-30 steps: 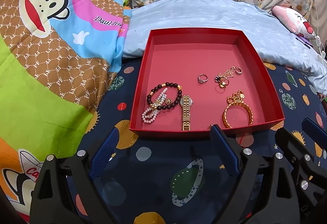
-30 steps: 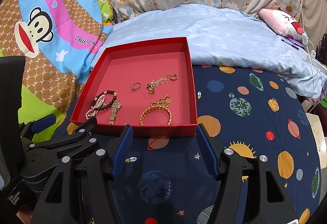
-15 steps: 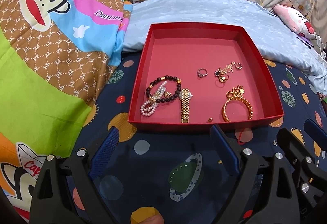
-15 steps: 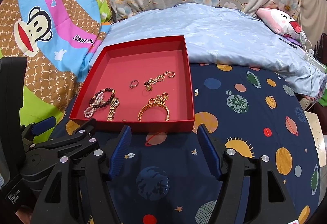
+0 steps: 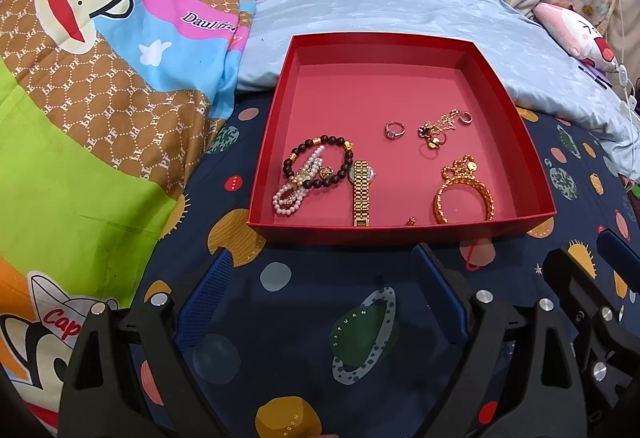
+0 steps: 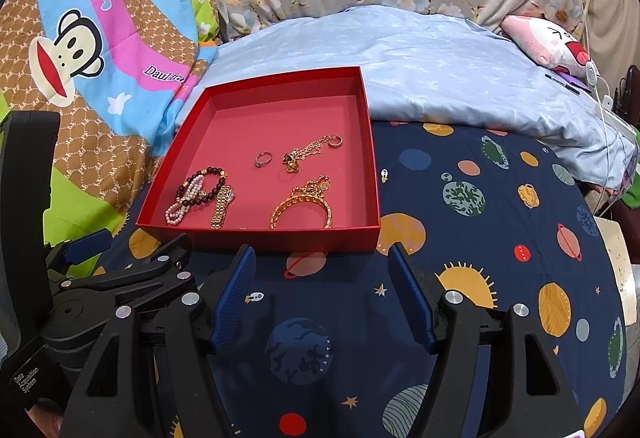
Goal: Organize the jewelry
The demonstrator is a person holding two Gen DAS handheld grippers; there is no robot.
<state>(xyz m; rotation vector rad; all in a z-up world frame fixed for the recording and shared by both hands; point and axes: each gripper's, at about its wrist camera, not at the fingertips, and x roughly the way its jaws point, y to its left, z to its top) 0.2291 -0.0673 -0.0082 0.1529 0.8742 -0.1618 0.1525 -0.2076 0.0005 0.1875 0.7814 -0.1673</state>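
Note:
A red tray [image 5: 404, 234] [image 6: 260, 240] lies on the planet-print sheet. In it are a dark bead bracelet [image 5: 340, 142] [image 6: 216, 171], a pearl bracelet [image 5: 292, 196] [image 6: 178, 212], a gold watch [image 5: 361, 194] [image 6: 222, 208], a gold bangle [image 5: 464, 194] [image 6: 302, 206], a silver ring [image 5: 394, 129] [image 6: 263, 159], a gold chain with rings [image 5: 442, 126] [image 6: 310, 150] and a tiny gold piece [image 5: 411, 220]. My left gripper [image 5: 320, 290] is open and empty, just short of the tray's near wall. My right gripper [image 6: 322, 288] is open and empty, near the tray's right front corner.
A monkey-print quilt [image 5: 100, 98] is heaped on the left. A light blue pillow [image 5: 400, 10] lies behind the tray. A pink plush toy [image 6: 548, 42] and white cables [image 6: 604, 106] are at the far right. A small earring [image 6: 384, 174] lies on the sheet right of the tray.
Both grippers have drawn back a little from the tray, which now sits farther away in both views. Jaws stay open and the jewelry has not moved.

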